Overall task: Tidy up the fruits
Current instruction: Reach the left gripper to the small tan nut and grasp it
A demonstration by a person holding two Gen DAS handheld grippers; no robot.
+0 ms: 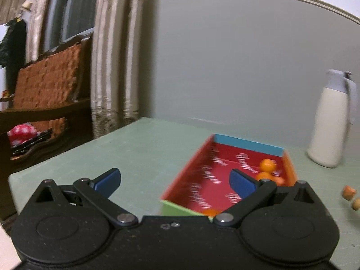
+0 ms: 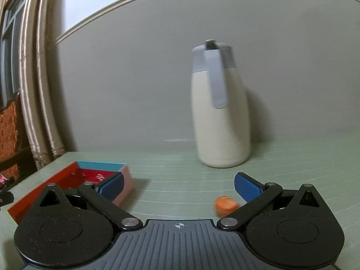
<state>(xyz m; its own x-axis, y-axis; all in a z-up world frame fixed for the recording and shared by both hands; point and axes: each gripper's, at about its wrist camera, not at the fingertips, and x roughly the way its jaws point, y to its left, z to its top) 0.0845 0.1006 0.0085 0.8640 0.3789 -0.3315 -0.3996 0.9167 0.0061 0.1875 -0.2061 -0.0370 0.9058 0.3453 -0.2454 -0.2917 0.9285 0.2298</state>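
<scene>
Left gripper (image 1: 175,181): jaws spread wide, nothing between them, hovering above the near end of the red tray (image 1: 203,181) on the green table (image 1: 139,148). Several orange fruits (image 1: 267,165) lie in the tray's far right corner. Right gripper (image 2: 179,185): jaws apart, unloaded, with one orange piece (image 2: 225,205) on the table just inside the right finger. A cream jug (image 2: 221,121) stands behind.

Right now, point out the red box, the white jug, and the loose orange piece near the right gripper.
red box (image 1: 209,180): left wrist view, bare red floor inside.
white jug (image 2: 221,132): right wrist view, cream body.
loose orange piece (image 2: 225,205): right wrist view, its top face.
</scene>
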